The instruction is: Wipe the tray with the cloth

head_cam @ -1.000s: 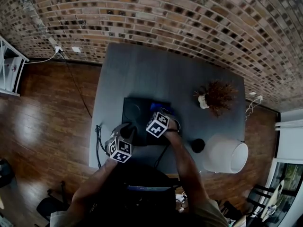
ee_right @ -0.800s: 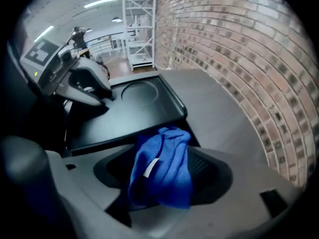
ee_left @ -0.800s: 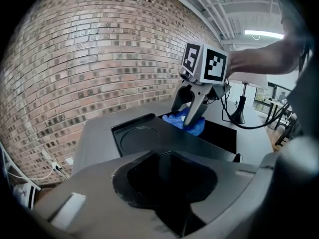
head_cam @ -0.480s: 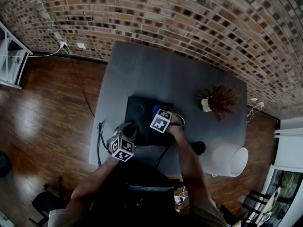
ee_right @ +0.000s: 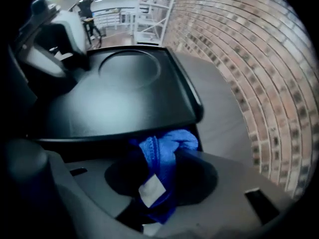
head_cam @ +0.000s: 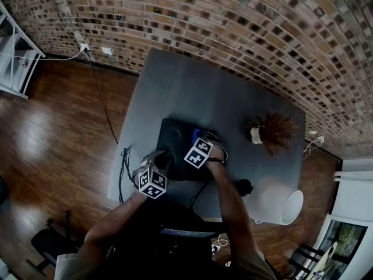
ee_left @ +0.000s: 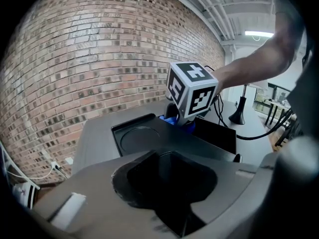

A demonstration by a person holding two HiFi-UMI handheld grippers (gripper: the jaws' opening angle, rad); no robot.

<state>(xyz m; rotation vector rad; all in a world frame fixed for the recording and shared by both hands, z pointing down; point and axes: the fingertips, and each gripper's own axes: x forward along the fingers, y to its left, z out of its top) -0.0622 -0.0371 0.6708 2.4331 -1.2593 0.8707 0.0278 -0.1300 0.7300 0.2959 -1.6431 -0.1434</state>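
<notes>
**Right gripper view: cloth pinched at the tray's rim**

The right tool points steeply down. Its jaws have just been closing and now clench a bunched blue cloth with a white tag. The cloth rises from between the jaws to just past their tips, where it touches the nearest rim of the black tray. The tray stretches away ahead of this tool, with a round recess at its far end.

In the head view the left tool sits left of the right tool, at the tray's near corner on the grey bench. The left gripper view shows its jaws clamped on the tray's rim. Ahead of them the right tool's cube stands over the cloth.
</notes>
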